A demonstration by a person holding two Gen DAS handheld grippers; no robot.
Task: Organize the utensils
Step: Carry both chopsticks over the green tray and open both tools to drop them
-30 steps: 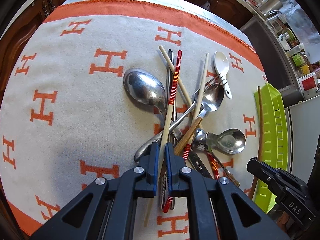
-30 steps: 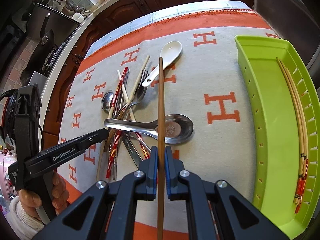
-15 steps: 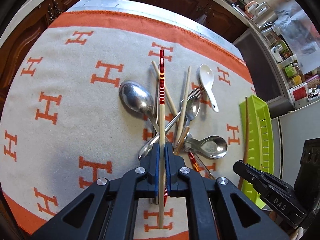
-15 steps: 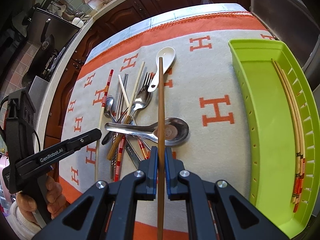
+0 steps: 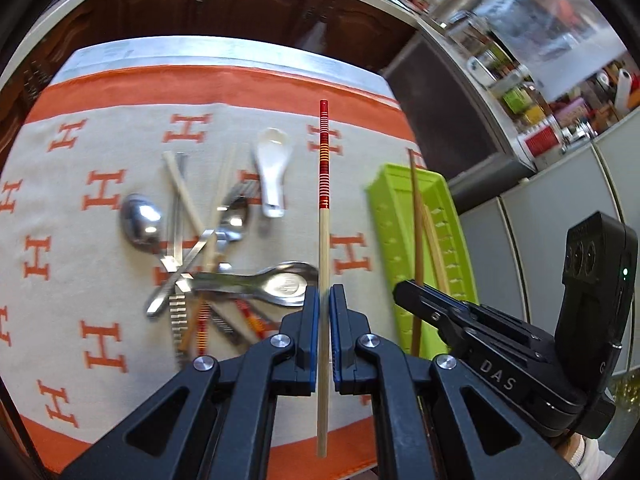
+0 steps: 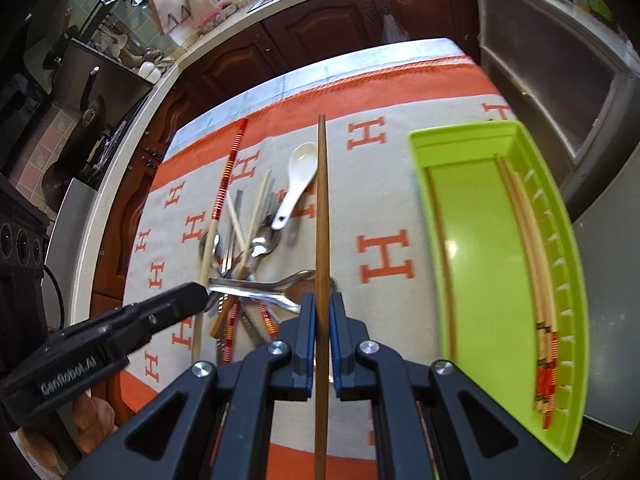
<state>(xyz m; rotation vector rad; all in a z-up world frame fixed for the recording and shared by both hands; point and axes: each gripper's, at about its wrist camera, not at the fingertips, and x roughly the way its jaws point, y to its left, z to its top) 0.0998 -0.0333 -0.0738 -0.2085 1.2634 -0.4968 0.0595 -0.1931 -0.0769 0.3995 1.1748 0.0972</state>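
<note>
Chopsticks, two, in transit: left hand-held gripper (image 5: 324, 300) clamped on red-banded chopstick (image 5: 323, 208), right hand-held gripper (image 6: 323, 308) on brown chopstick (image 6: 321, 240), both above the surface (image 6: 384, 208); next, probably lay lengthwise in green tray (image 6: 486, 264).

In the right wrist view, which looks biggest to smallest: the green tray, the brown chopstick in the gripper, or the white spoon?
1. Green tray, by far the largest.
2. Brown chopstick, long but thin, and near the camera, which enlarges it.
3. White ceramic spoon, the smallest.
</note>
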